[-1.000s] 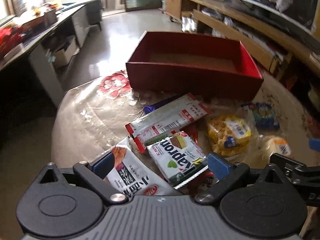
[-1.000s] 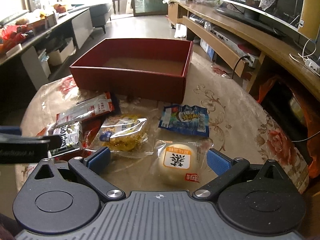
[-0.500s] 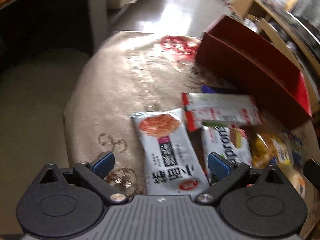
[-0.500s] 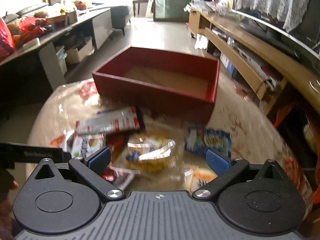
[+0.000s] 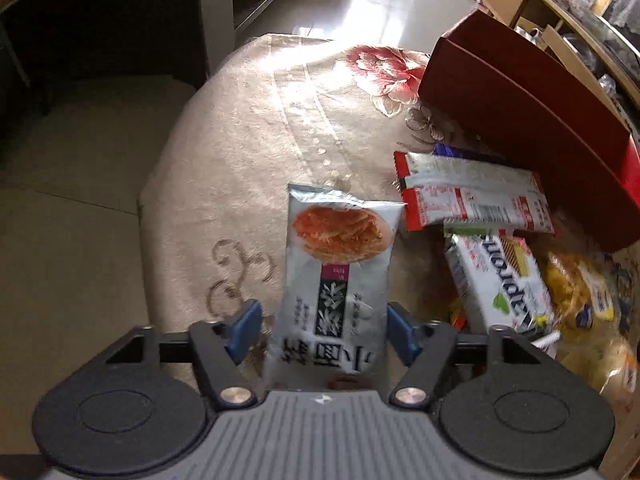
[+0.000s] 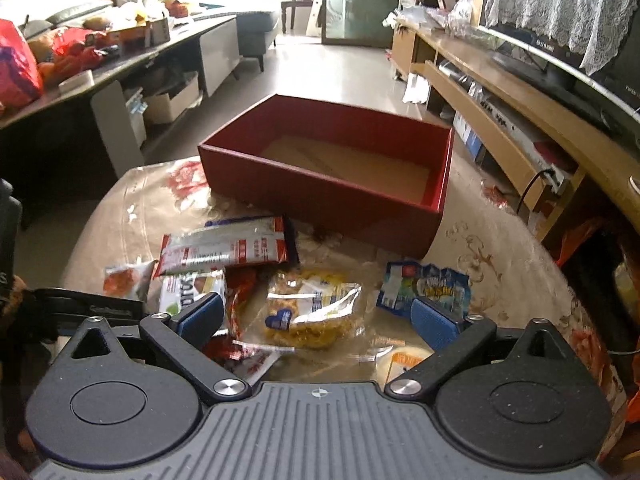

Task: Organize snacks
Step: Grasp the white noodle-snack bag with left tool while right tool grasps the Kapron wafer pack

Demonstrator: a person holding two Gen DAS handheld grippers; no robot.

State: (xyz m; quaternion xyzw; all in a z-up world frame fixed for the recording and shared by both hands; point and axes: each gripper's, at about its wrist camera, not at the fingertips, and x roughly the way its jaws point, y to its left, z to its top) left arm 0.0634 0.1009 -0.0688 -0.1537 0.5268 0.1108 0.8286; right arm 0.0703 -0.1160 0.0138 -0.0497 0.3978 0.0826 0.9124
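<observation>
- While its jaws are closing, the left gripper [image 5: 324, 330] has the silver snack packet printed with a round orange flatbread [image 5: 336, 264] between its blue-padded fingers [image 5: 245, 330]; the right pad sits at the packet's edge and the left pad is just beside the other edge, so a firm pinch cannot be confirmed.
- That packet lies flat on the beige flower-patterned worktop [image 5: 240, 152], its picture end pointing away from the gripper.
- Just to its right lie a long silver wrapper with red ends [image 5: 472, 196] and, nearer the camera, a white wafer pack with dark lettering [image 5: 500, 276]; the long wrapper overlaps the far end of the wafer pack.
- Beyond them stands the open red cardboard box [image 5: 532, 112], its near wall beside the long wrapper.
- Seen from the right wrist, the right gripper [image 6: 318, 318] hangs over the pile with its fingers spread wide and nothing between them.
- Under the gap lies a clear bag of yellow pastry [image 6: 312, 312]; a blue printed pouch [image 6: 424, 290] lies near the right finger, and a pale bun in clear wrap [image 6: 400, 364] sits close below it.
- The red box's brown floor shows bare in this view.
- A lace-draped television [image 6: 560, 20] stands on the long wooden shelf at right.
</observation>
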